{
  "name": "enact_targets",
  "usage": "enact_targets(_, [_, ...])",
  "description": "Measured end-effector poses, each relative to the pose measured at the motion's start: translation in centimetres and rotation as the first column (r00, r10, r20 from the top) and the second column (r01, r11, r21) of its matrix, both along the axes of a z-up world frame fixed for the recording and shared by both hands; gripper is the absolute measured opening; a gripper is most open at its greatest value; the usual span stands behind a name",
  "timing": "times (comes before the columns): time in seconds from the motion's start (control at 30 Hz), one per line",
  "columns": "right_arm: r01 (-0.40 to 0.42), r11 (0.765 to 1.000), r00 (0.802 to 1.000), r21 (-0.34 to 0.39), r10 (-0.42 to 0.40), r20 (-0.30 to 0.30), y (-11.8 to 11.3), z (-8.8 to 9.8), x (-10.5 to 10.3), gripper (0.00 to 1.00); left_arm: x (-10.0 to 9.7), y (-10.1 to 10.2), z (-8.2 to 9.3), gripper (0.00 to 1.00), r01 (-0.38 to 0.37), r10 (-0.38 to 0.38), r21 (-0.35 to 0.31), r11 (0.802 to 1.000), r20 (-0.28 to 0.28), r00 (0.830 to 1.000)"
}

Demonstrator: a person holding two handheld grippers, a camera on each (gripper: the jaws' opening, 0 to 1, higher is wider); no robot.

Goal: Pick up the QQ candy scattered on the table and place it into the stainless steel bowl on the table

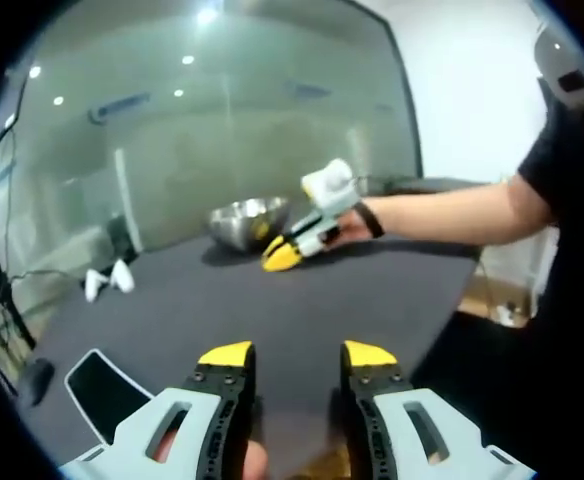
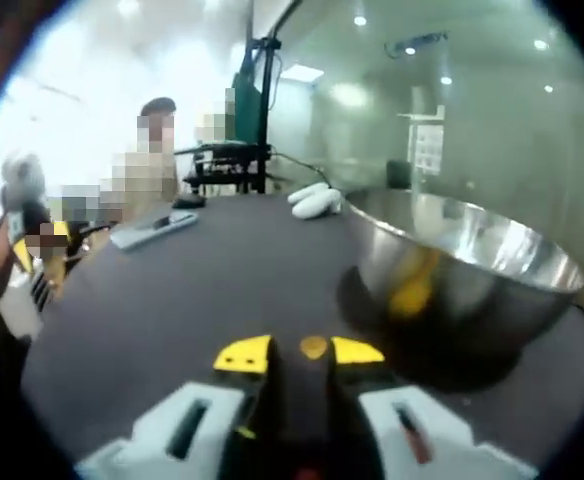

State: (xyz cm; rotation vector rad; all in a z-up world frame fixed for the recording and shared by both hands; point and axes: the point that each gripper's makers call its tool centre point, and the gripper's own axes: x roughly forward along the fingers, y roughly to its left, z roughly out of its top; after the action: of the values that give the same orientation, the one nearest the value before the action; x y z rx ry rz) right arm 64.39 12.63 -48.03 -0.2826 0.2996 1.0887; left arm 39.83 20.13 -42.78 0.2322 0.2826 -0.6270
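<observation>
1. Table (image 1: 302, 300), dark and matte, spreads across the left gripper view; at its 8 o'clock edge lies a dark rectangular device with a white border (image 1: 100, 390), and at about 9 o'clock two small white objects (image 1: 107, 281) stand near the glass wall.
2. Left gripper (image 1: 297, 353) rises from 6 o'clock with its yellow-tipped jaws spread apart and nothing between them — it is open.
3. Stainless steel bowl (image 1: 247, 222) sits toward 12 o'clock on the far part of the table; just to its right, the right gripper (image 1: 282, 256) (held by a person's hand at the end of a bare forearm) hovers beside the bowl's rim.
4. In the right gripper view, the right gripper (image 2: 302, 352) comes up from 6 o'clock, jaws drawn in on a small orange QQ candy (image 2: 314, 347) pinched between the yellow tips.
5. At 3 o'clock the stainless steel bowl (image 2: 472, 270) stands close — yellow-orange shows on its shiny wall, though whether that is candy or reflection is unclear.
</observation>
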Motion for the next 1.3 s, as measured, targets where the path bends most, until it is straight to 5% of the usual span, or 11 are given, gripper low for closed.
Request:
enact_targets(0.3, [0.007, 1.0, 1.0, 0.002, -0.007, 0.013, 0.9, 0.0, -0.6, 0.11, 0.1, 0.1, 0.0, 0.35, -0.002, 0.002, 0.002, 1.0, -0.001, 1.0])
enact_targets(0.47, [0.03, 0.999, 0.999, 0.034, -0.028, -0.035, 0.7, 0.1, -0.5, 0.1, 0.1, 0.1, -0.1, 0.35, -0.002, 0.002, 0.002, 1.0, -0.003, 1.0])
enact_targets(0.67, [0.034, 0.999, 0.999, 0.025, -0.034, -0.004, 0.3, 0.7, -1.3, 0.1, 0.1, 0.1, 0.0, 0.35, -0.002, 0.002, 0.001, 1.0, -0.003, 1.0])
enact_targets(0.87, [-0.008, 0.964, 1.0, 0.267, 0.015, -0.024, -1.7, 5.2, -3.1, 0.1, -0.2, 0.2, 0.1, 0.35, -0.011, 0.01, 0.041, 0.999, 0.012, 1.0])
enact_targets(1.0, [0.051, 0.939, 0.997, 0.341, -0.065, 0.03, -3.8, 8.6, -2.3, 0.09, -0.1, 0.2, -0.1, 0.35, -0.008, 0.008, 0.035, 0.999, 0.008, 1.0])
enact_targets(1.1, [0.108, 0.894, 0.991, 0.434, -0.13, 0.022, -5.5, 11.6, -0.9, 0.09, -0.1, 0.0, 0.1, 0.35, -0.004, 0.003, 0.031, 1.0, 0.01, 1.0])
enact_targets(1.3, [0.249, 0.879, 0.961, 0.406, -0.276, 0.009, -7.1, 13.1, 3.0, 0.09, -0.2, -0.4, 0.3, 0.35, 0.004, -0.005, 0.032, 0.999, 0.019, 1.0])
